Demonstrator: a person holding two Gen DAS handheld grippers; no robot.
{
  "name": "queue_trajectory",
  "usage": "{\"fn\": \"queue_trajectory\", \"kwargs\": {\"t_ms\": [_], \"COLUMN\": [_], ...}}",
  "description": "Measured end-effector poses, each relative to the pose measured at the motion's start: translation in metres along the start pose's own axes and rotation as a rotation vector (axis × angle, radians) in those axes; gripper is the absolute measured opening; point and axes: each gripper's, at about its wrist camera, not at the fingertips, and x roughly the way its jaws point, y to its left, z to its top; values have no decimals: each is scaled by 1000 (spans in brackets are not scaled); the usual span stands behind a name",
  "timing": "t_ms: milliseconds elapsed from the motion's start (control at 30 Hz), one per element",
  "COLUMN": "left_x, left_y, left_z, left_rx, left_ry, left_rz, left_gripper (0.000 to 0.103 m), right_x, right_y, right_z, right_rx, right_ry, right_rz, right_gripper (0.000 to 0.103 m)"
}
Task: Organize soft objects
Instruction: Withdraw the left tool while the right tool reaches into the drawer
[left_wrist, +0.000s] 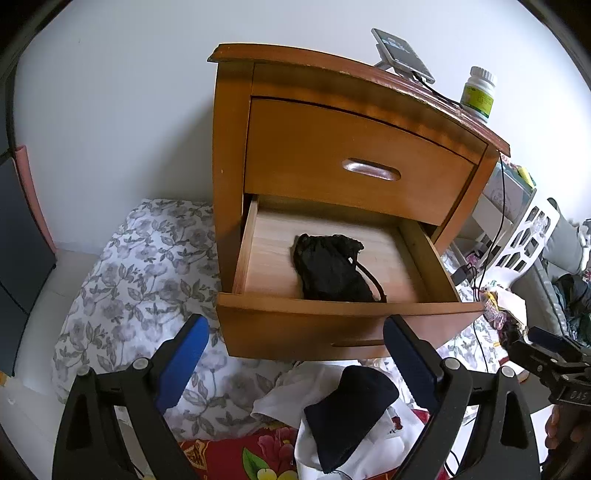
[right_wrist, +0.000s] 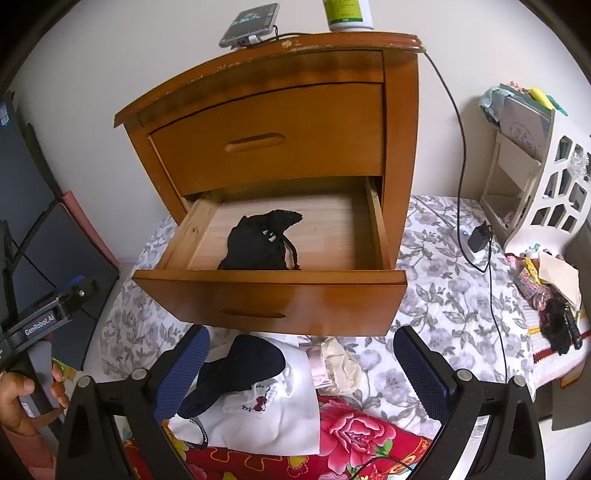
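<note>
A black lacy garment lies in the pulled-out lower drawer of a wooden nightstand. On the bed below, a dark navy sock rests on a white garment. My left gripper hangs open in front of the drawer, above the sock, with nothing between its fingers. The right gripper is open too, over the clothes pile, holding nothing. Each gripper also shows at the edge of the other's view.
The bed has a grey floral sheet and a red flowered blanket. A phone on a stand and a pill bottle stand on the nightstand, with a black cable hanging down. A white rack and clutter lie right.
</note>
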Motion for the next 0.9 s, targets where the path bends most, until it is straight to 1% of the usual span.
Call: {"fn": "queue_trajectory", "kwargs": {"t_ms": [567, 900], "left_x": [31, 50], "left_y": [11, 25], "left_z": [6, 19], "left_rx": [11, -9], "left_ry": [9, -48], "left_rz": [-20, -52], "left_gripper": [96, 96], "right_x": [39, 66], "right_y": [11, 16], "right_z": [17, 43], "right_rx": [-13, -22], "right_ry": [52, 56], "right_rz": [17, 65], "right_gripper": [101, 101]}}
